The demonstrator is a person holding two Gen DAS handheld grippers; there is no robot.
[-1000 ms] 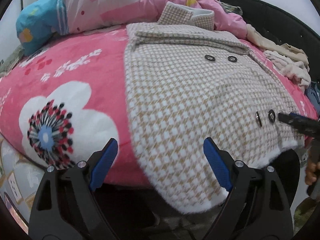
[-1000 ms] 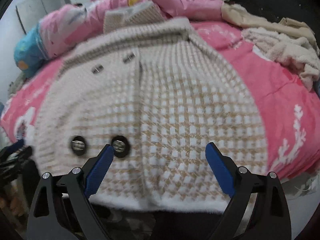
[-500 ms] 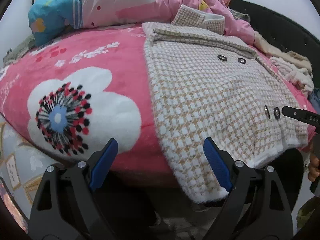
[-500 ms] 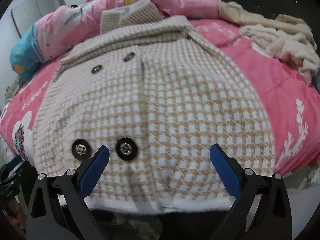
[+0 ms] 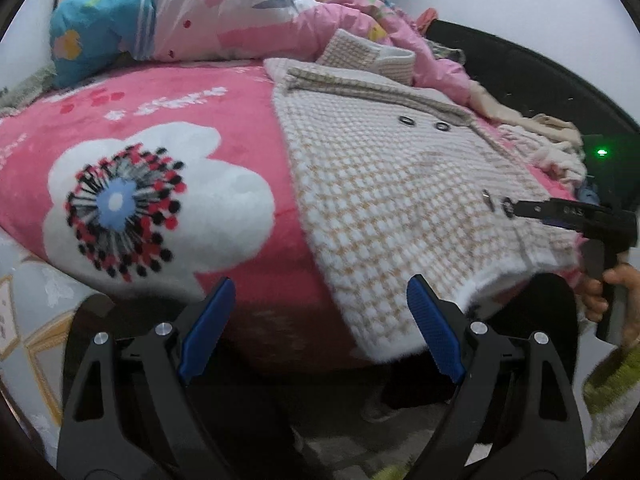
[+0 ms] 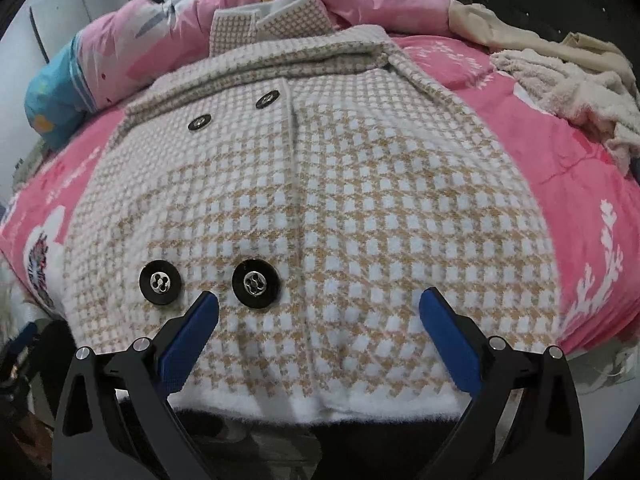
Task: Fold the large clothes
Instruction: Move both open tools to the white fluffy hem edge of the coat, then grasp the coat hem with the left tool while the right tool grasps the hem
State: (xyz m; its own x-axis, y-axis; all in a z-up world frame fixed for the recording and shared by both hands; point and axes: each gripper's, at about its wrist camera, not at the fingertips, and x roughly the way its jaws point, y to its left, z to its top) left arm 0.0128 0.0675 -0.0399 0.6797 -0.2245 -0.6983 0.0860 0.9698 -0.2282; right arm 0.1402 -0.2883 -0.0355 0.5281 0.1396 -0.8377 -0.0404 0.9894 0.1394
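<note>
My left gripper [image 5: 320, 320] hangs off the near edge of the bed, its blue fingers [image 5: 206, 330] spread wide with nothing between them; under the gap lies the pink blanket [image 5: 248, 128] with its big white flower [image 5: 156, 204]. The checked coat [image 5: 400, 200] lies flat on that blanket to the right of my left gripper, collar toward the far side, its fuzzy white hem hanging a little over the bed's edge. My right gripper [image 6: 318, 338] sits low over the coat's hem, fingers [image 6: 450, 344] also wide apart and closed on nothing, though the fabric fills the space between them. Two black buttons [image 6: 256, 283] sit just beside its left finger, and two smaller ones [image 6: 267, 100] lie up near the collar. A rumpled pink quilt [image 5: 240, 12] is piled along the far side, and a heap of beige clothes [image 6: 572, 88] lies to the right of the coat
</note>
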